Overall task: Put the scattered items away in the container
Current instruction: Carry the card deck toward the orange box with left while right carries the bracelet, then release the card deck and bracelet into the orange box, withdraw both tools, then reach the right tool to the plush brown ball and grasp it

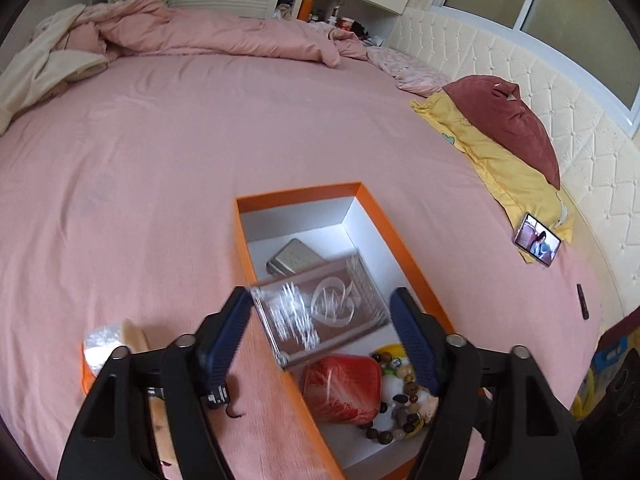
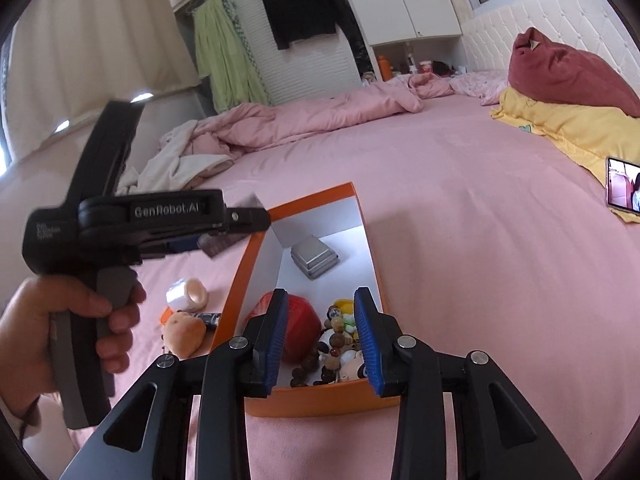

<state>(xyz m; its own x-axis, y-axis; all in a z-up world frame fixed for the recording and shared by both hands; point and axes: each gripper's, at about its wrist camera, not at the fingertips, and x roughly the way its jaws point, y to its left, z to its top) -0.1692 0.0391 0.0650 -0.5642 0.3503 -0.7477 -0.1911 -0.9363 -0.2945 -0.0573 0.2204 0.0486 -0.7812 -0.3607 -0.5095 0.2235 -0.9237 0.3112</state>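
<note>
An orange box (image 1: 362, 192) with a white inside lies on the pink bed; it also shows in the right wrist view (image 2: 320, 402). It holds a grey tin (image 1: 294, 260), a red pouch (image 1: 342, 388) and a bead bracelet (image 1: 400, 396). A clear crystal block (image 1: 320, 312), blurred, is between the fingers of my left gripper (image 1: 322, 340) above the box; the jaws stand wide and do not touch it. My right gripper (image 2: 322, 340) is open and empty over the box's near end. A tape roll (image 2: 188, 294) and plush toy (image 2: 186, 334) lie left of the box.
A phone (image 1: 538, 246) with a lit screen lies at the right by a yellow pillow (image 1: 492, 160) and red pillow (image 1: 508, 120). A crumpled pink duvet (image 1: 224, 36) lies at the far side. A small dark object (image 1: 583, 300) lies near the bed's right edge.
</note>
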